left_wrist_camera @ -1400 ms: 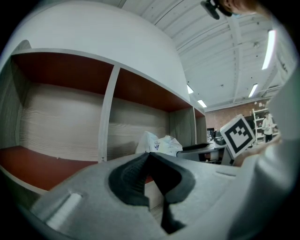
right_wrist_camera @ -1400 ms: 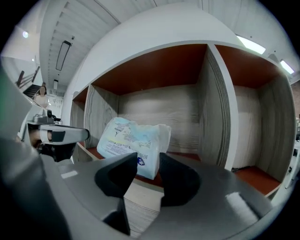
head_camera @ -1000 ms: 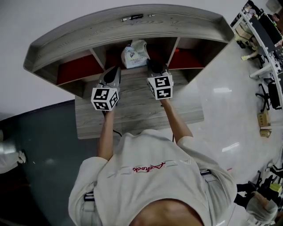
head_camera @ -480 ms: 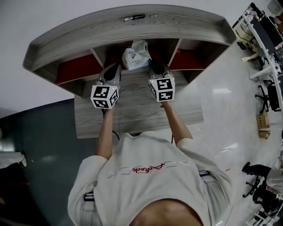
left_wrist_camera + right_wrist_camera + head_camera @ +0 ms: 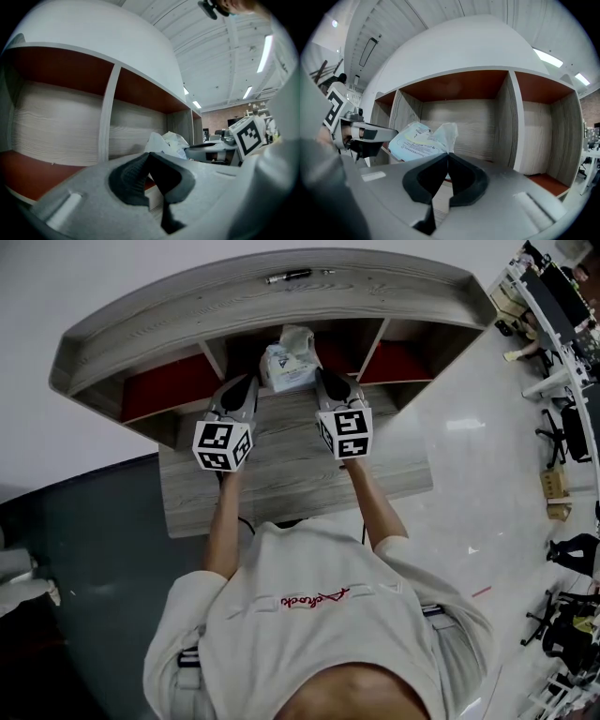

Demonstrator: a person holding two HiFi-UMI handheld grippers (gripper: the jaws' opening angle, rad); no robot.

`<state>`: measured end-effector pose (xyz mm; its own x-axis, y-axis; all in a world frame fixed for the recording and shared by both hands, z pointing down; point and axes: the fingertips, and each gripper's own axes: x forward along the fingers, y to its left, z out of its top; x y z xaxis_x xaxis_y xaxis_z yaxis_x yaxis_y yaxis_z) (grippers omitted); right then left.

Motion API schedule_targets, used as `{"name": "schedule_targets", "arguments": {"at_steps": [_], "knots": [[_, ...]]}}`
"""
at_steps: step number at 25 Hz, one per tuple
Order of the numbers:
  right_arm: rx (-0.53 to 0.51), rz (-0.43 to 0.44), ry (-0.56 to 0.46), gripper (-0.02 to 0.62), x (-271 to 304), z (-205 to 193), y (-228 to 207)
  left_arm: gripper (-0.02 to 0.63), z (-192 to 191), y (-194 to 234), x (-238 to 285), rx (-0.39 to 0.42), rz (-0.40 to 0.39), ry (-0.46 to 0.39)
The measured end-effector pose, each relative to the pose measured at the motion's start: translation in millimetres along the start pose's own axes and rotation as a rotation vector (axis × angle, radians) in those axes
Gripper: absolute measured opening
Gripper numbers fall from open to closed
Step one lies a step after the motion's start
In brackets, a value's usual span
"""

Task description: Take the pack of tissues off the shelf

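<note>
pack of tissues [image 5: 286, 357] likely light, soft, slippery film; right gripper [image 5: 325, 381] closed on its crimped end flap; left gripper [image 5: 244, 385] closed, empty.

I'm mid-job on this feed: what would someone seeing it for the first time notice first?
The crumpled white-and-blue pack of tissues in the middle compartment of the shelf draws the eye first. The left gripper and right gripper, with their black-and-white marker cubes, flank it, both shut. A dark pen-like thing lies on the shelf's top.
</note>
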<state>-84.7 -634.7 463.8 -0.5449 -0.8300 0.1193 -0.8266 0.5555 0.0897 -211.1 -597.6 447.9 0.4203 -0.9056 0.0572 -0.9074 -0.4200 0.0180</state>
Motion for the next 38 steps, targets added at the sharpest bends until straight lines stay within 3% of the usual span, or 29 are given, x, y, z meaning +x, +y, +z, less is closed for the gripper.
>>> {"name": "schedule_targets", "arguments": {"at_steps": [6, 14, 24, 38], "knots": [[0.006, -0.047, -0.013, 0.011, -22, 4, 4, 0.002, 2, -12, -2, 0.000, -0.060, -0.004], [0.013, -0.177, -0.007, 0.011, -71, -5, -22, 0.002, 2, -57, 15, -0.004, -0.203, -0.009], [0.045, -0.392, 0.024, 0.011, -146, -26, -82, 0.002, -7, -151, 57, -0.013, -0.445, 0.005], [0.093, -0.677, 0.059, 0.009, -256, -52, -156, 0.002, -14, -278, 96, -0.016, -0.719, 0.025]]}}
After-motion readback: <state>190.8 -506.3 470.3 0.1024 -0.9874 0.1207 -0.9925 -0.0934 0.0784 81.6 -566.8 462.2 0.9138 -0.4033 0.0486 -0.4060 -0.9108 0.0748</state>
